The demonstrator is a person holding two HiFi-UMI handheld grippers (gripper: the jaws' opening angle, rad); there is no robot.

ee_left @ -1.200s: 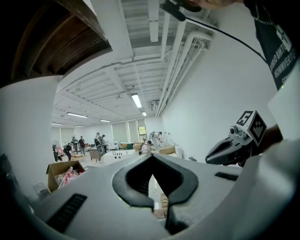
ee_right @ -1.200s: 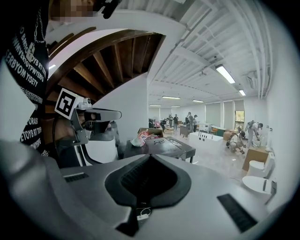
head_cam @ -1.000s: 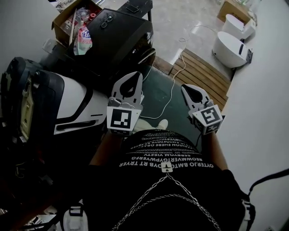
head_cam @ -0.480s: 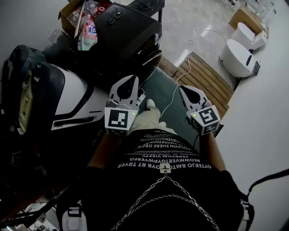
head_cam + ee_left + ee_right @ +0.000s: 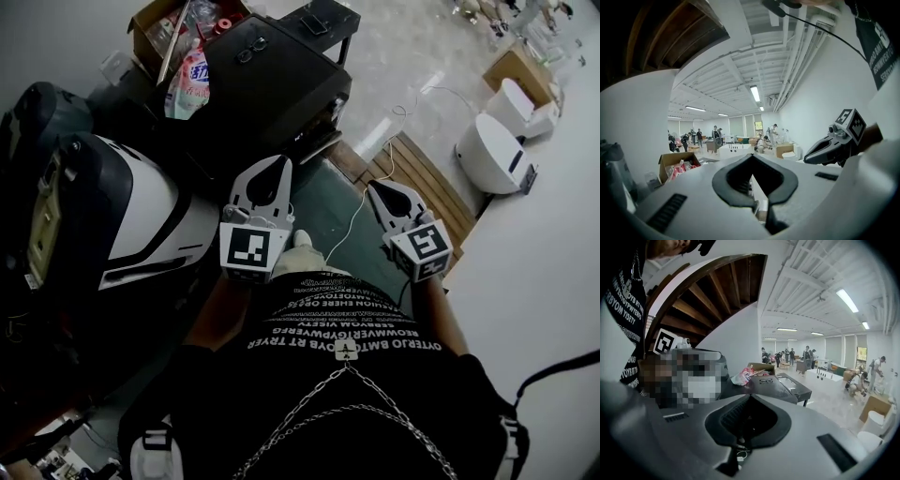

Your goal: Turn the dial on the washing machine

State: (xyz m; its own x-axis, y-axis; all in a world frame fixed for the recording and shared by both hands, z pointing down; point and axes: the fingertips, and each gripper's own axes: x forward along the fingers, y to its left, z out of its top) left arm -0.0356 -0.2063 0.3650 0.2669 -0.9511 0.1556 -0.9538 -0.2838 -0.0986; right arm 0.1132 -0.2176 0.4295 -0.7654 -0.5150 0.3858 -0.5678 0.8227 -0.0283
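Note:
A black box-shaped washing machine [image 5: 272, 84] stands on the floor ahead of me, with two small round dials [image 5: 251, 49] side by side on its top. The right gripper view shows the same machine [image 5: 780, 385] and dials [image 5: 765, 380] well beyond the jaws. My left gripper [image 5: 279, 161] [image 5: 752, 155] is held at chest height, short of the machine's near edge, jaws shut on nothing. My right gripper [image 5: 373, 186] [image 5: 750, 397] hangs over the dark floor to the machine's right, also shut and empty. Neither gripper touches the machine.
A bulky white-and-black machine [image 5: 141, 206] stands close on my left. A cardboard box [image 5: 178, 37] with packets sits behind the washing machine. A white cable [image 5: 361, 202] crosses the floor towards a wooden slat platform [image 5: 422, 173]. White rounded units [image 5: 497, 150] stand at the right. Several people stand far off [image 5: 698, 138].
The washing machine has come closer and lower in the head view as I move towards it. Both grippers keep their places in front of me, still shut.

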